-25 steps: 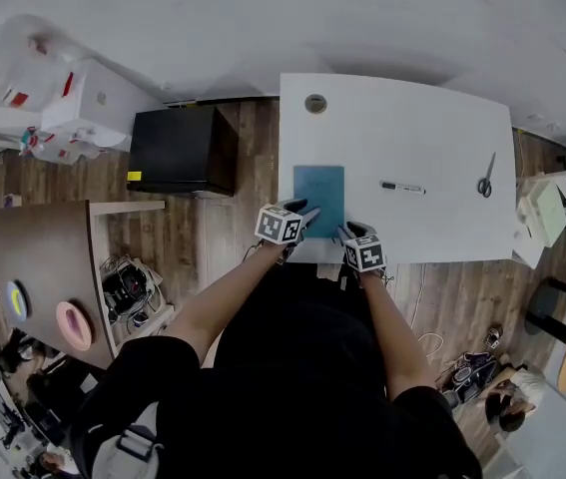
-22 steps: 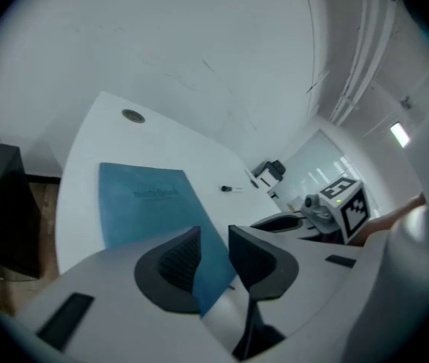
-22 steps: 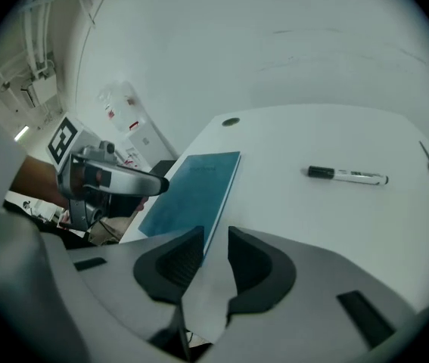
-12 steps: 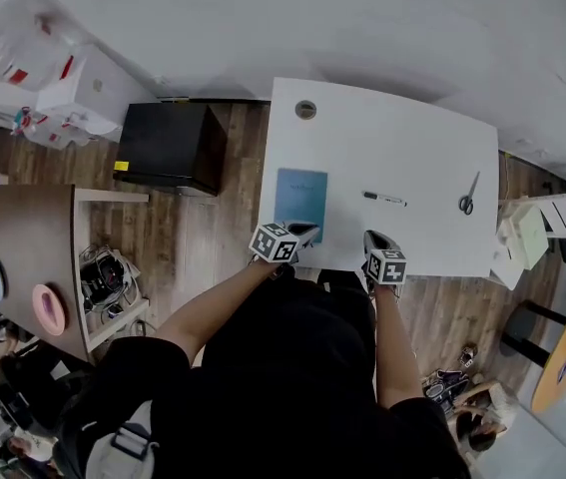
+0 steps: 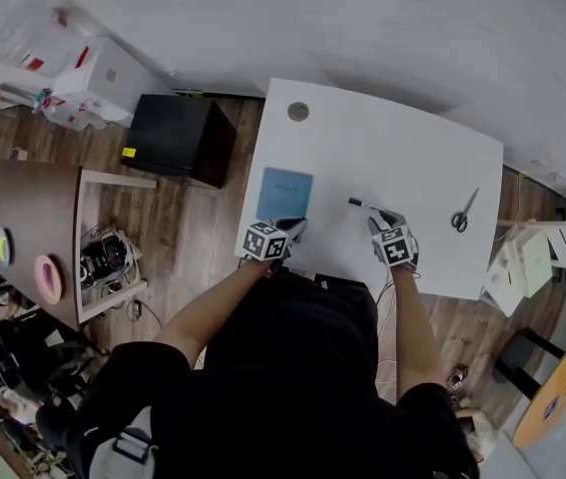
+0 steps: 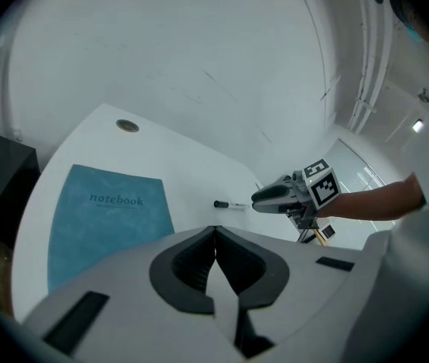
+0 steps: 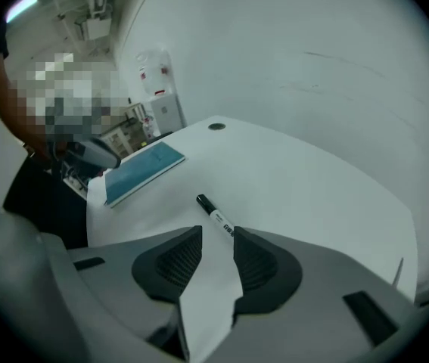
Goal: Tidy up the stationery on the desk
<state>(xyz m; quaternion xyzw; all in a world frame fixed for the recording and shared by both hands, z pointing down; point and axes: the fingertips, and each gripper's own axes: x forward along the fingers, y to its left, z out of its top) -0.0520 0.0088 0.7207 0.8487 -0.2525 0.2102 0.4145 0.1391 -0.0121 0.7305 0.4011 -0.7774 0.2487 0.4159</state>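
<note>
A blue notebook [image 5: 284,190] lies flat at the left of the white desk [image 5: 412,158]. To its right lies a black-capped white marker [image 5: 364,206], and scissors [image 5: 462,211] rest near the right edge. My left gripper [image 5: 295,226] hovers at the notebook's near edge; in the left gripper view its jaws meet, shut and empty [image 6: 214,231], with the notebook [image 6: 108,210] ahead on the left. My right gripper [image 5: 379,219] is at the marker's right end. It stands open [image 7: 216,233], and the marker [image 7: 214,214] runs into the gap between its fingers.
A round cable grommet [image 5: 298,112] sits at the desk's far left corner. A black cabinet [image 5: 173,140] stands left of the desk, with a brown side table [image 5: 23,228] further left. A white stand [image 5: 527,257] is off the right edge.
My right gripper has moved forward and to the right, up to the marker's end. The left gripper has stayed by the notebook's near edge.
</note>
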